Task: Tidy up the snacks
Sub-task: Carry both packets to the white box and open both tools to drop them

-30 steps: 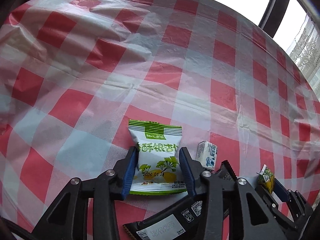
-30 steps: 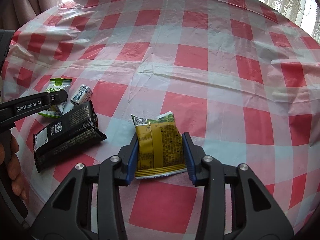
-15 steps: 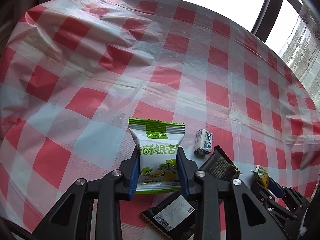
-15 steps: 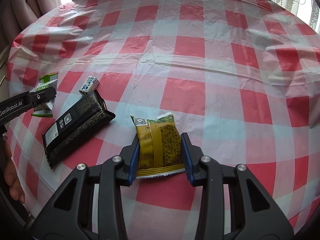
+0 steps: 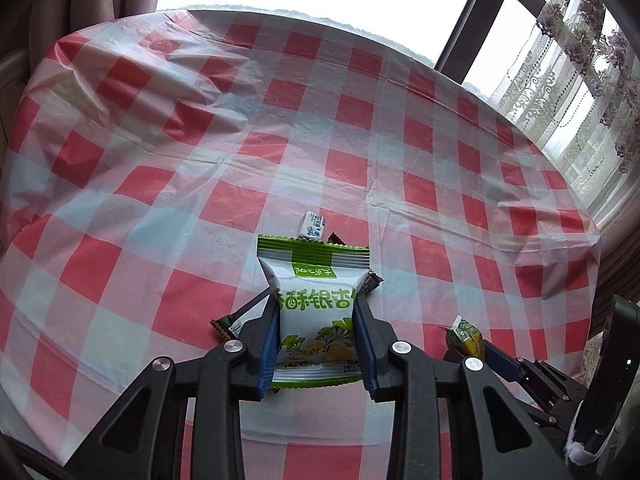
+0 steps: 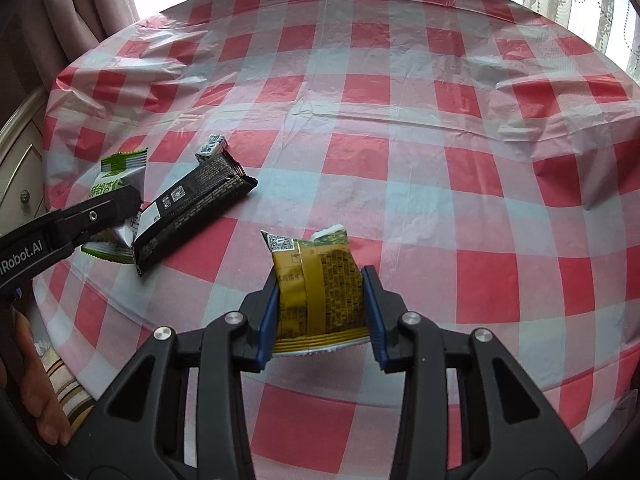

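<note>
My left gripper is shut on a green-and-white snack packet, which it holds lifted above the red-and-white checked tablecloth. My right gripper is shut on a yellow-and-green snack packet, also raised off the cloth. A long black snack bar lies flat on the cloth to the left in the right wrist view, with a small white-and-blue candy just beyond its far end. In the left wrist view the candy shows past the held packet, and the black bar is mostly hidden behind it.
The round table's edge curves close below both grippers. Curtains and a window frame stand beyond the far side. A white cabinet is at the left of the right wrist view, and a person's hand shows at its lower left.
The left gripper's jaws closed on the green-and-white packet and lifted it off the cloth. Both grippers rose and pulled back, so more of the table and the window shows.
</note>
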`<control>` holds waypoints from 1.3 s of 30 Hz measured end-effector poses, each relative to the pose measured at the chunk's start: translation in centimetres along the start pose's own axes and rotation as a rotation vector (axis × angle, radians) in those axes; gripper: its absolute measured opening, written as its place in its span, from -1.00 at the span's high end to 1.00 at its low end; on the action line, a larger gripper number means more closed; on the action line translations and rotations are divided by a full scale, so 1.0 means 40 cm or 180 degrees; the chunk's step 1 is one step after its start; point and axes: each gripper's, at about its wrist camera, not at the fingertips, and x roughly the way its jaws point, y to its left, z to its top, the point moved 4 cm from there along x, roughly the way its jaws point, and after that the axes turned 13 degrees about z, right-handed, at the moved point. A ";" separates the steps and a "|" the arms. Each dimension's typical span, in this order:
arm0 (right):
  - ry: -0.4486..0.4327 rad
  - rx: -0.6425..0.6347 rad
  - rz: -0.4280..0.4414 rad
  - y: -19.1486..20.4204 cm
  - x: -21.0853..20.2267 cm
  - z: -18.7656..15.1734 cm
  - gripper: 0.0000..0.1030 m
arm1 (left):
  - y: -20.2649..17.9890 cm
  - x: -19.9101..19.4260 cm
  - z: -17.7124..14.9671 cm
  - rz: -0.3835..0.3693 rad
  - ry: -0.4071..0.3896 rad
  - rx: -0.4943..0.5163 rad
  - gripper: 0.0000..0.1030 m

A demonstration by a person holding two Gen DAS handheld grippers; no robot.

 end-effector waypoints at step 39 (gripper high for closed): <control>-0.0240 0.0585 -0.0542 -0.294 -0.380 -0.320 0.19 | -0.426 -0.216 -0.326 -0.0769 0.0300 0.1267 0.32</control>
